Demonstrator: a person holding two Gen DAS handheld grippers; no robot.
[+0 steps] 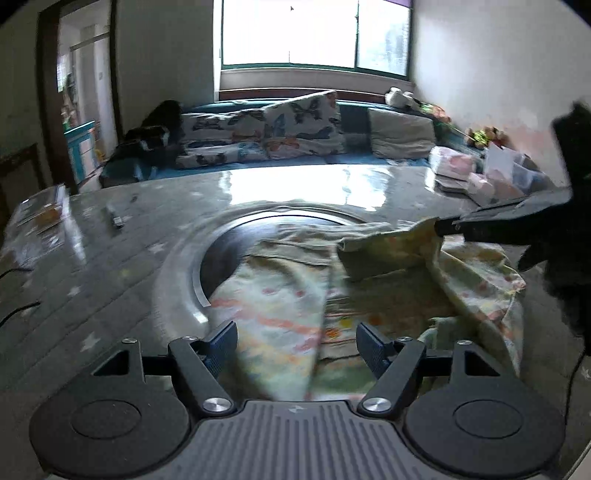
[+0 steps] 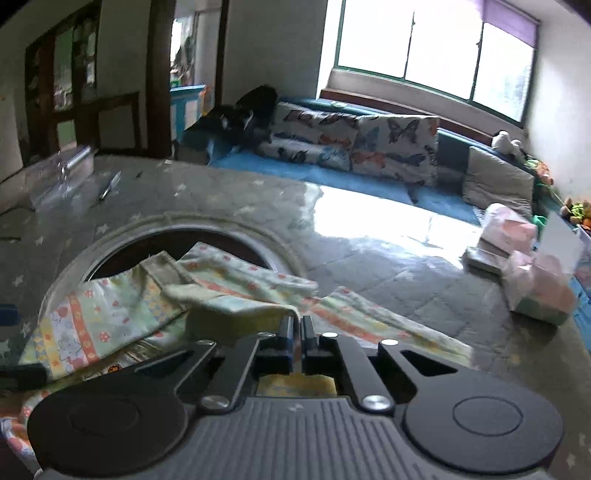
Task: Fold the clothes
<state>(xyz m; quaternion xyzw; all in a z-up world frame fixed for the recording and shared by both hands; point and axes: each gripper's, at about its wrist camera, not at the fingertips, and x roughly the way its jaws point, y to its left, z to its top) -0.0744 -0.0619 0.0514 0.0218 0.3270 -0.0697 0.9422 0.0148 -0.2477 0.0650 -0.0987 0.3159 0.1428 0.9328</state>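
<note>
at the far left of the table (image 1: pixel 110 258), a clear plastic packet (image 1: pixel 37 221) and a small dark object (image 1: pixel 115 218) are seen on the glossy star-patterned cover. nearer the middle, a round dark inset (image 1: pixel 221 254) with a pale rim is set into the tabletop, and it is partly covered by the patterned garment (image 1: pixel 280 317), a pale cloth printed with orange, green and yellow motifs. the left gripper (image 1: pixel 297 345) is held low over this cloth with its fingers spread wide and nothing between them. further right, a corner of the garment is lifted off the table and is pinched by the right gripper (image 2: pixel 297 325), whose fingers are pressed together on a folded yellow-green edge. at the far right of the table, stacked pink and white packets (image 2: pixel 532 273) are seen. behind the table, a blue sofa (image 2: pixel 332 173) with butterfly cushions (image 2: pixel 391 144) is seen beneath a bright window (image 1: pixel 314 33).
</note>
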